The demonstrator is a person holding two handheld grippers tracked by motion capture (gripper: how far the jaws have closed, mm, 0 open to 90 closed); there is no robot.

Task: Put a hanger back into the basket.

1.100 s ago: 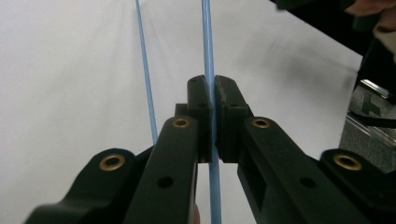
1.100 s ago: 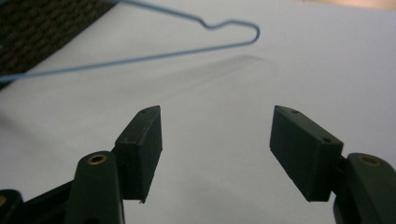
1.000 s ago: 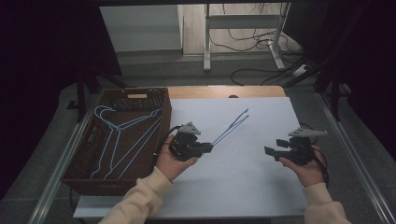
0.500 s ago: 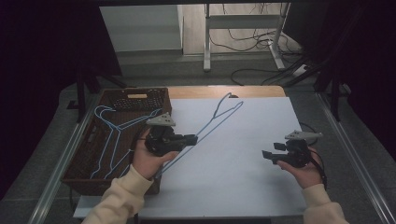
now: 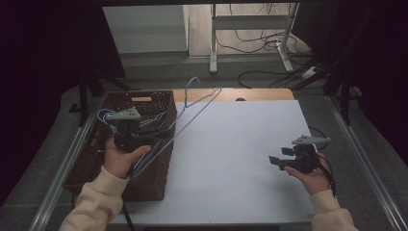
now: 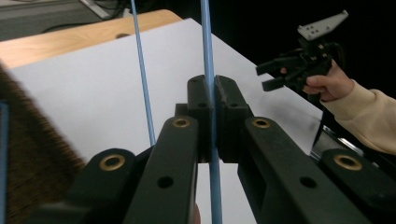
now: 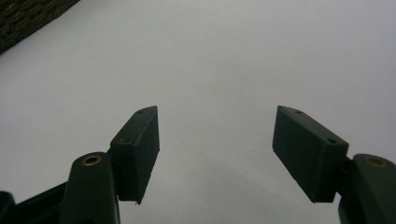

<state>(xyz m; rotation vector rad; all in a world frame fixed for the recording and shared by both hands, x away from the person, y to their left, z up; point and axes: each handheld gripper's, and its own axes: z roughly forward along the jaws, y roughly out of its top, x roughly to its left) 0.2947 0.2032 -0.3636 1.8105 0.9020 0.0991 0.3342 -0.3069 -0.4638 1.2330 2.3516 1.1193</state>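
Now the left gripper (image 5: 161, 135) has its fingers closed on one wire of the blue hanger (image 5: 192, 113), held above the basket (image 5: 91, 166), which contains more hangers. Probably it is best to lower it flat inside the basket before release; the right gripper (image 5: 275, 160), fingers open and empty, waits far from the basket over the bench (image 5: 231, 159).

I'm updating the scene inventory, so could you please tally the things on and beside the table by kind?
Blue wire hangers: at least 2, one held over the table edge by the left gripper, at least one more lying in the basket; the pile is too tangled for an exact count.
Brown woven basket: 1
Grippers: 2, including the right gripper
Total: at least 5
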